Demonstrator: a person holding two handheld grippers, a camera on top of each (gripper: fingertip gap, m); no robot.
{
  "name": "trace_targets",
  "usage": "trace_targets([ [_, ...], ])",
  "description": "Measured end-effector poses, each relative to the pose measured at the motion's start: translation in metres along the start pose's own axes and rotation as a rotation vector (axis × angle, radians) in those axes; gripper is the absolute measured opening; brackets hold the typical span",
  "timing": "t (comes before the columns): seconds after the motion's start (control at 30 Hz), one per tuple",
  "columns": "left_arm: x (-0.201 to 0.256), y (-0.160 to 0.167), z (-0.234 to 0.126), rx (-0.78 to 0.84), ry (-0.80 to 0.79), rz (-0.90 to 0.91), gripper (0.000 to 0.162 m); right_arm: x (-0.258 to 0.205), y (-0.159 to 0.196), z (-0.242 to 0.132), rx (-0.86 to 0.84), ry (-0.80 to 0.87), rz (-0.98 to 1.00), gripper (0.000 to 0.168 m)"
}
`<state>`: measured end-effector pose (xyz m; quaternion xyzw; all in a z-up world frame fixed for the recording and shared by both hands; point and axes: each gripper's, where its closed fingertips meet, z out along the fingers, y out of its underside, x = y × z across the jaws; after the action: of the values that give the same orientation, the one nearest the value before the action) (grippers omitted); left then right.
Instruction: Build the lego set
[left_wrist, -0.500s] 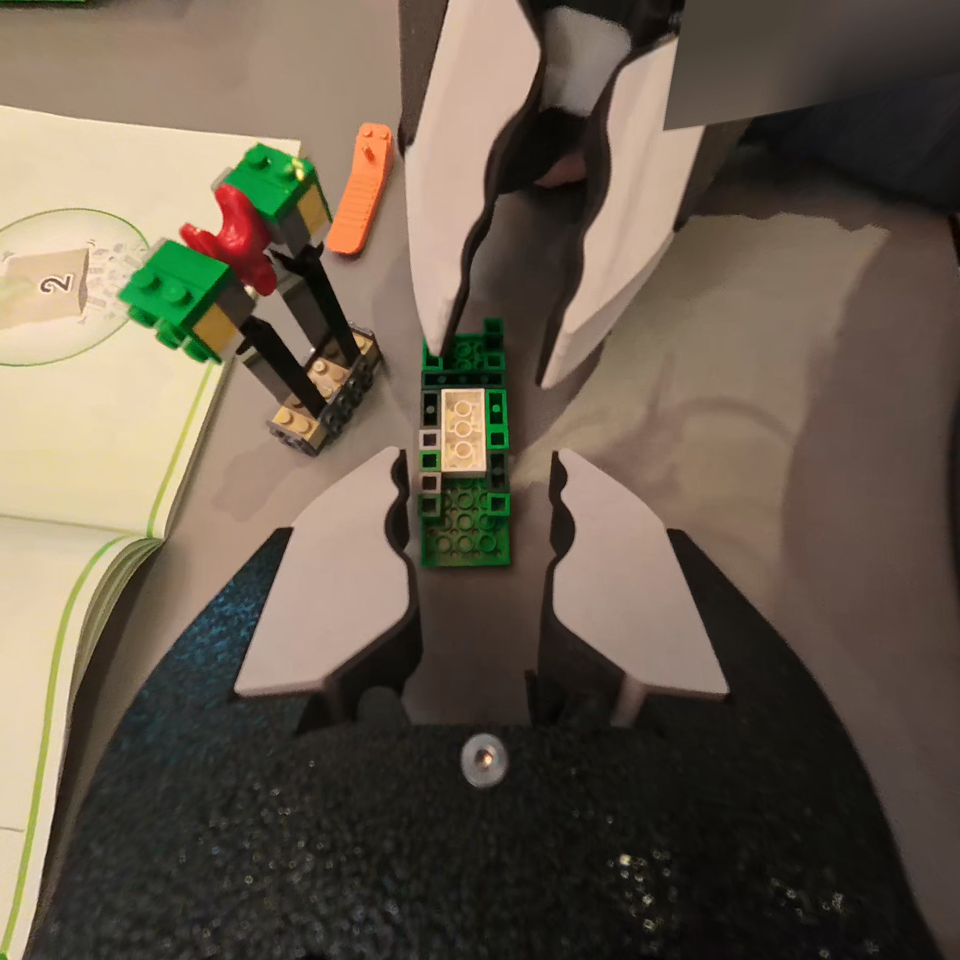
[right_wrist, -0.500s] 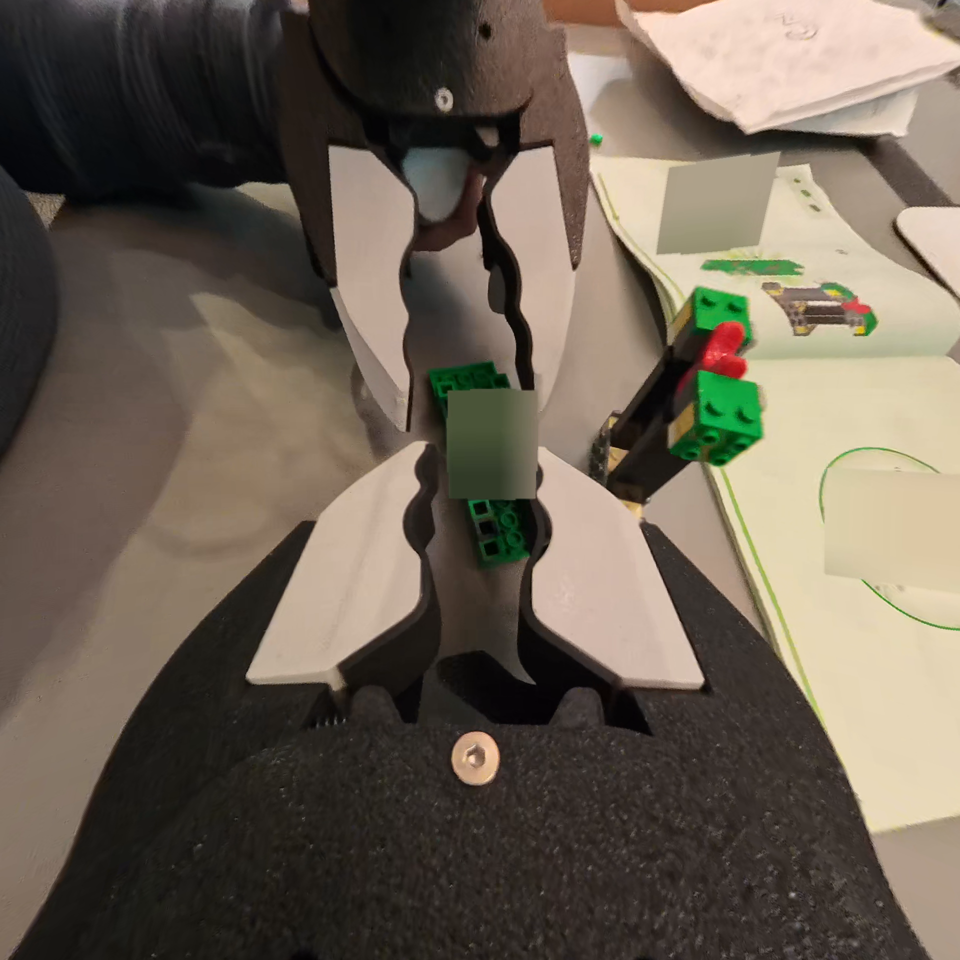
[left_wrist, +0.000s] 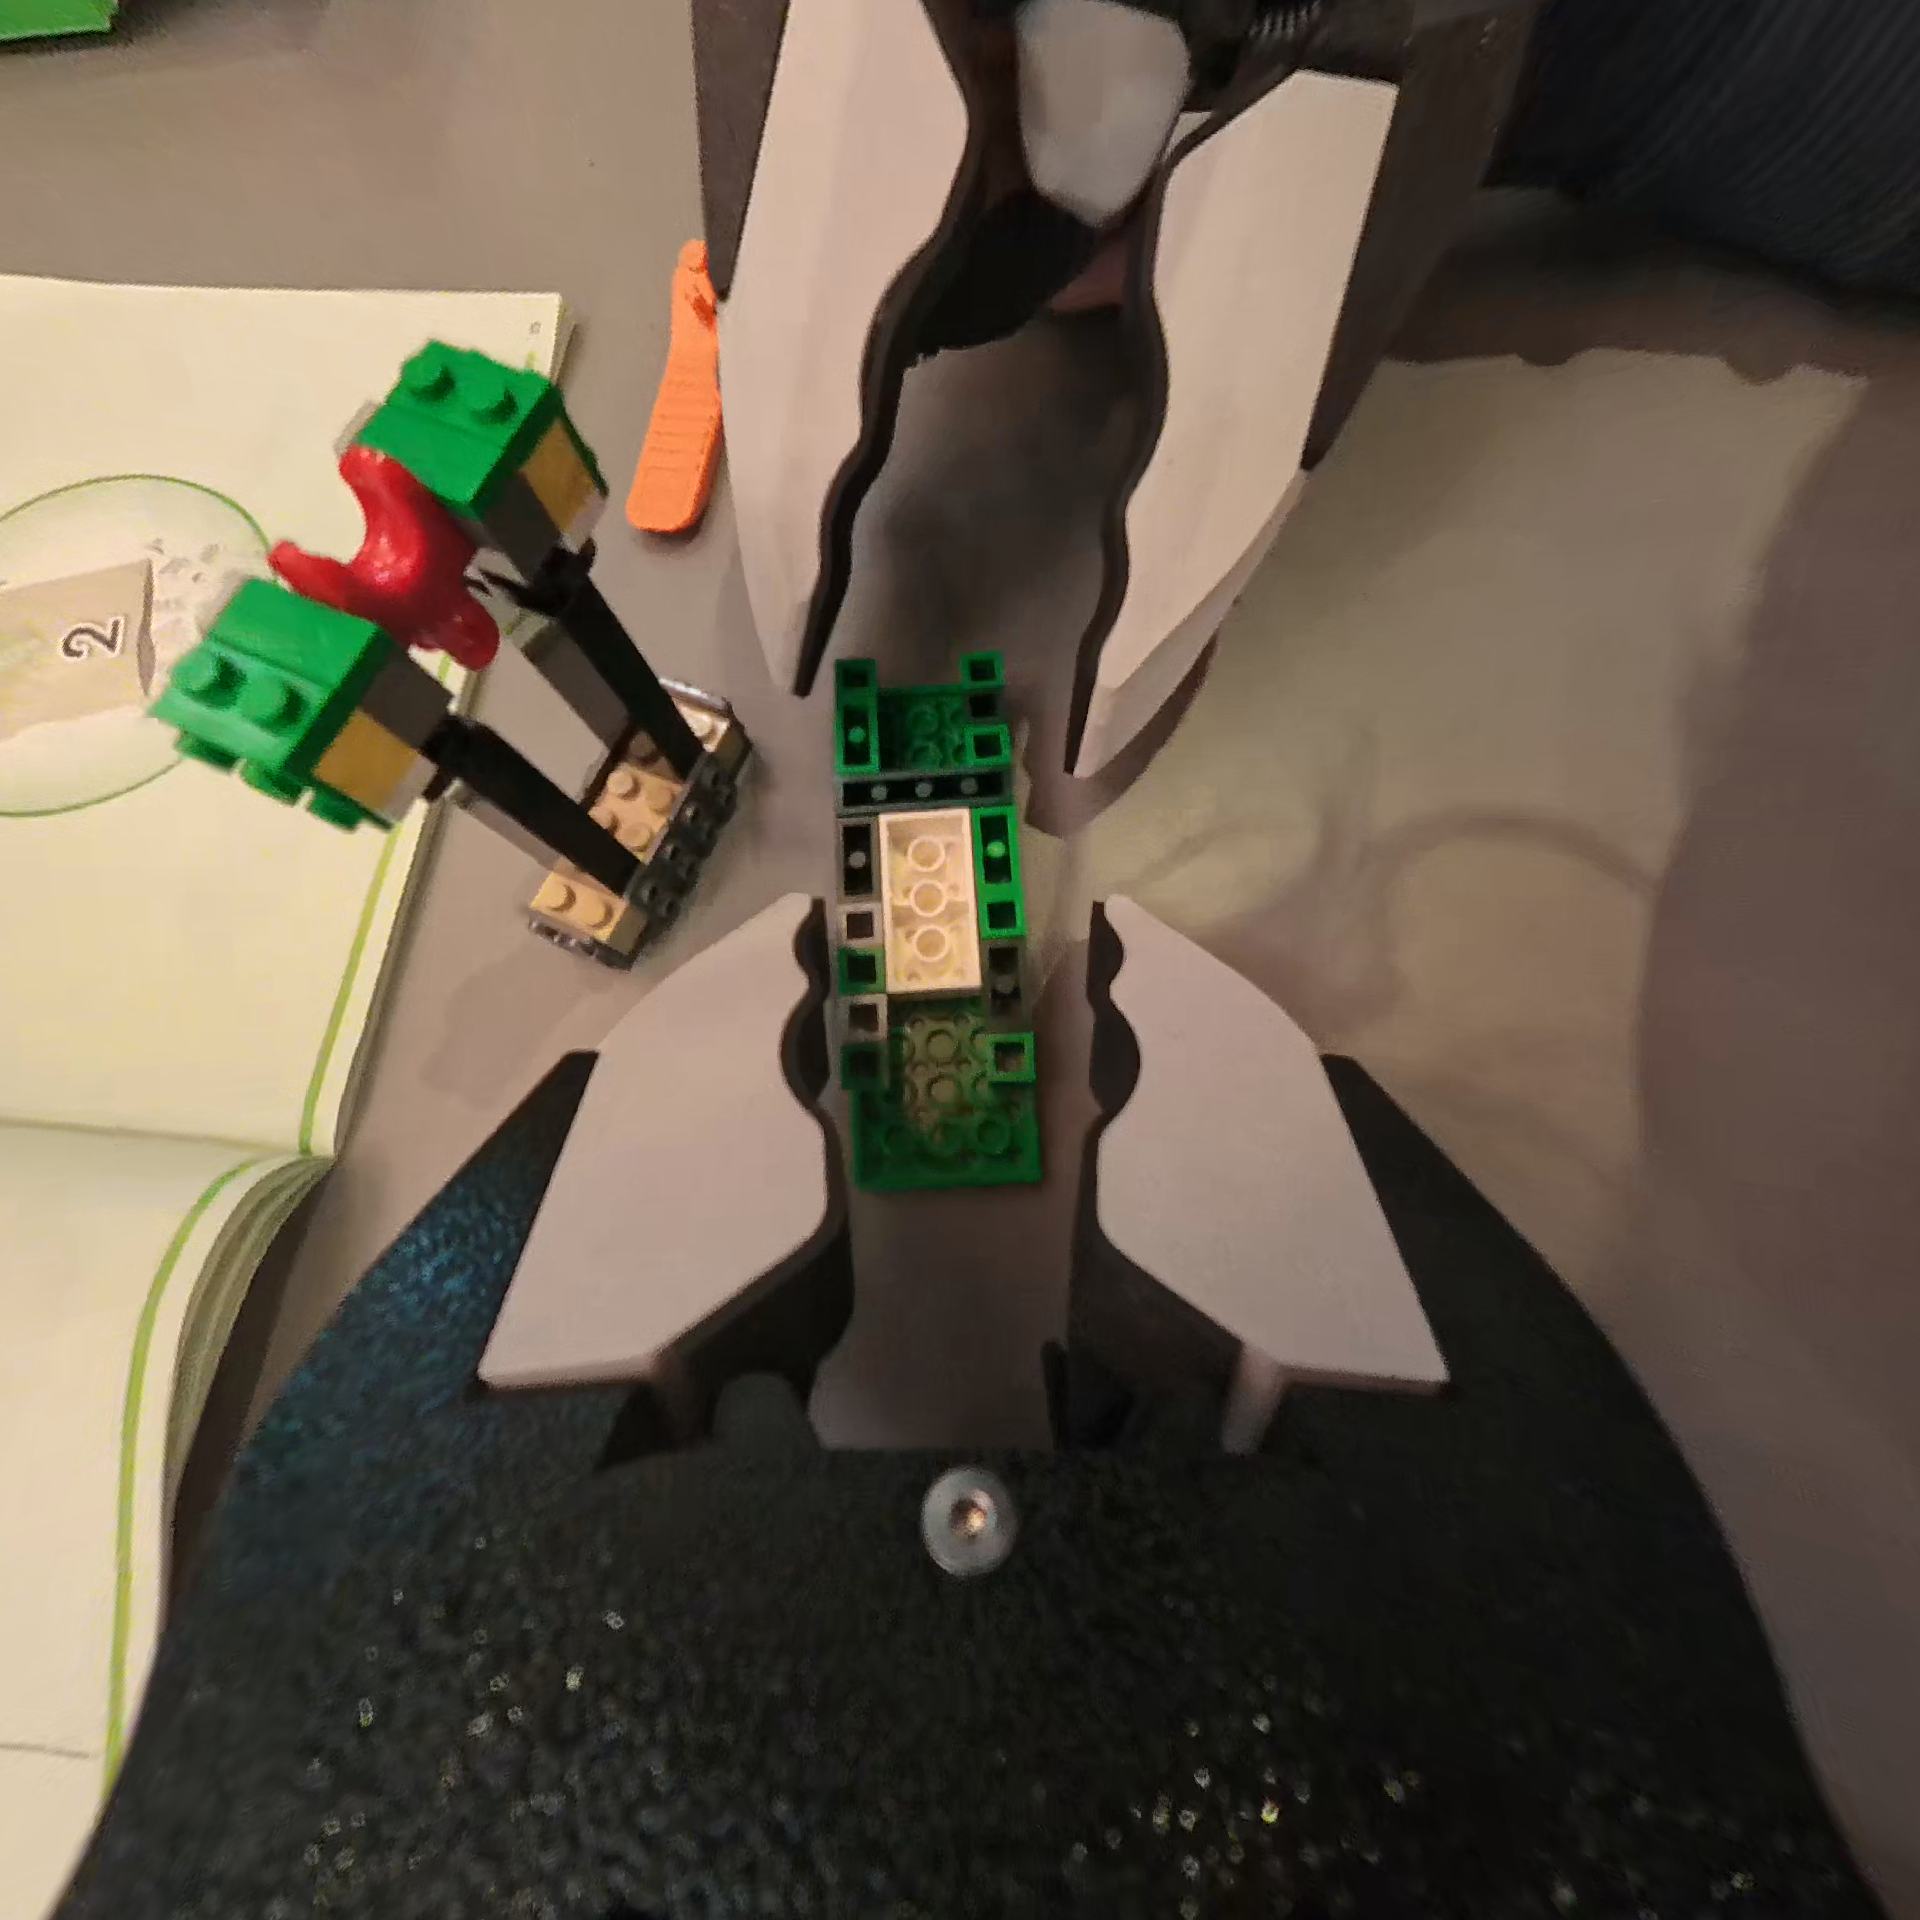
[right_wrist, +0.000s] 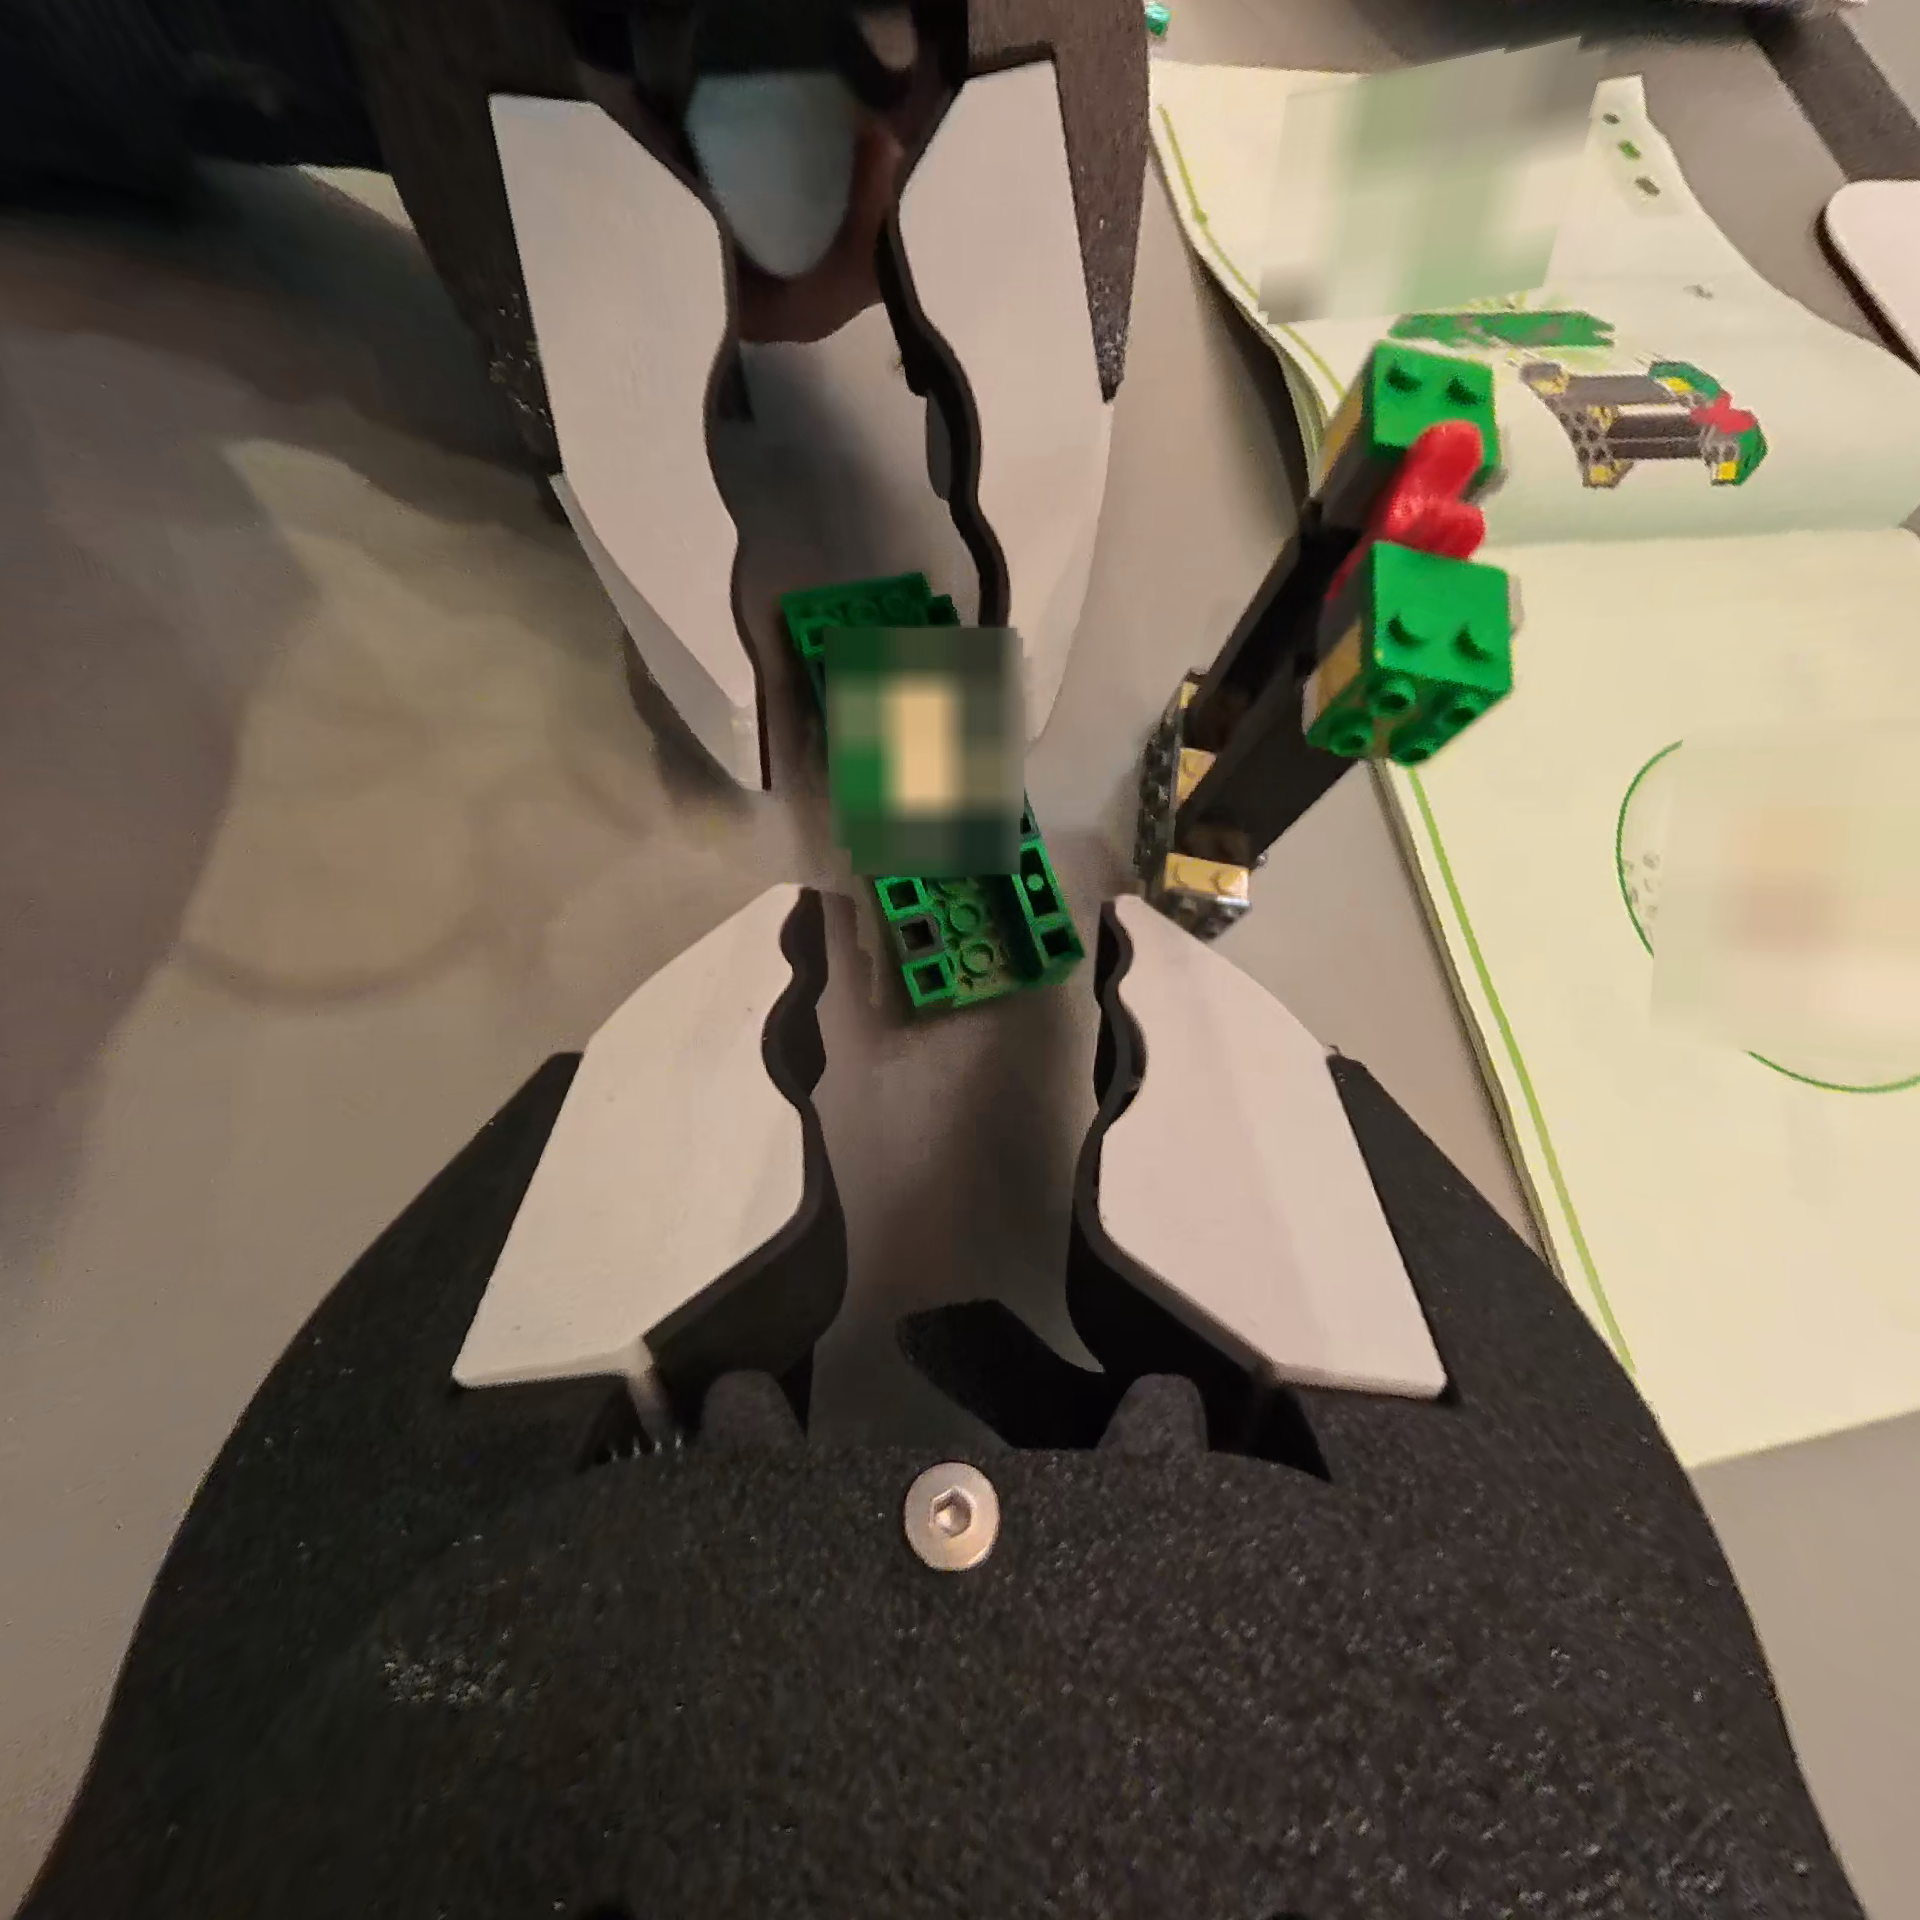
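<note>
A green Lego assembly (left_wrist: 935, 914) with a white brick in its middle lies flat on the grey table; its near end also shows in the right wrist view (right_wrist: 977, 935). My left gripper (left_wrist: 951, 914) is open, one finger on each side of the assembly's near half. My right gripper (right_wrist: 956, 904) is open and straddles the opposite end. It comes in from the top of the left wrist view (left_wrist: 935, 727). Neither clamps the assembly. A second model (left_wrist: 416, 623) has green blocks and a red piece on black beams. It stands beside the assembly (right_wrist: 1382, 603).
An open instruction booklet (left_wrist: 156, 935) lies to the left of the left gripper, and to the right in the right wrist view (right_wrist: 1662, 1195). An orange brick separator (left_wrist: 681, 416) lies beyond the second model, beside the right gripper's finger. Less than 4 cm separates the two grippers' tips.
My right gripper's jaws have spread slightly wider and it has come closer over the assembly. My left gripper and the assembly have stayed in place.
</note>
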<state>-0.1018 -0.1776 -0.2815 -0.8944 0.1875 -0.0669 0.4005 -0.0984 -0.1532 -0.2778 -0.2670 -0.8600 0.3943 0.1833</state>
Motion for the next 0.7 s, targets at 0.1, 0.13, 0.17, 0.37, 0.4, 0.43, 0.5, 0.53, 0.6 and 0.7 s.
trace_targets([
  [0.1, 0.002, -0.003, 0.003, 0.003, 0.014, 0.006, 0.047, -0.001, 0.001, -0.002, 0.007, -0.021, 0.025, 0.048],
  [0.13, 0.003, -0.003, 0.004, 0.0, 0.019, 0.008, 0.046, -0.003, 0.001, -0.001, 0.007, -0.029, 0.018, 0.046],
  [0.17, 0.004, -0.003, 0.005, -0.008, 0.022, 0.011, 0.045, -0.005, 0.0, 0.0, 0.004, -0.035, 0.01, 0.046],
  [0.37, 0.008, -0.002, 0.009, -0.031, 0.01, 0.043, 0.036, -0.013, -0.002, 0.005, -0.005, -0.061, -0.014, 0.042],
  [0.4, 0.009, -0.003, 0.009, -0.028, 0.011, 0.044, 0.036, -0.014, -0.002, 0.004, -0.004, -0.064, -0.017, 0.042],
  [0.43, 0.01, -0.003, 0.009, -0.024, 0.019, 0.044, 0.036, -0.013, -0.003, 0.002, 0.002, -0.062, -0.018, 0.044],
  [0.5, 0.014, -0.002, 0.007, -0.014, 0.043, 0.044, 0.037, -0.006, -0.004, -0.01, 0.045, -0.03, 0.002, 0.047],
  [0.53, 0.017, -0.001, 0.006, -0.009, 0.058, 0.045, 0.037, 0.0, -0.006, -0.019, 0.079, -0.007, 0.028, 0.047],
  [0.6, 0.021, 0.0, 0.003, 0.005, 0.085, 0.044, 0.04, 0.017, -0.003, -0.036, 0.124, 0.063, 0.088, 0.047],
  [0.7, 0.024, 0.0, -0.004, 0.037, 0.127, 0.013, 0.044, 0.043, 0.023, -0.052, 0.062, 0.204, 0.141, 0.05],
])
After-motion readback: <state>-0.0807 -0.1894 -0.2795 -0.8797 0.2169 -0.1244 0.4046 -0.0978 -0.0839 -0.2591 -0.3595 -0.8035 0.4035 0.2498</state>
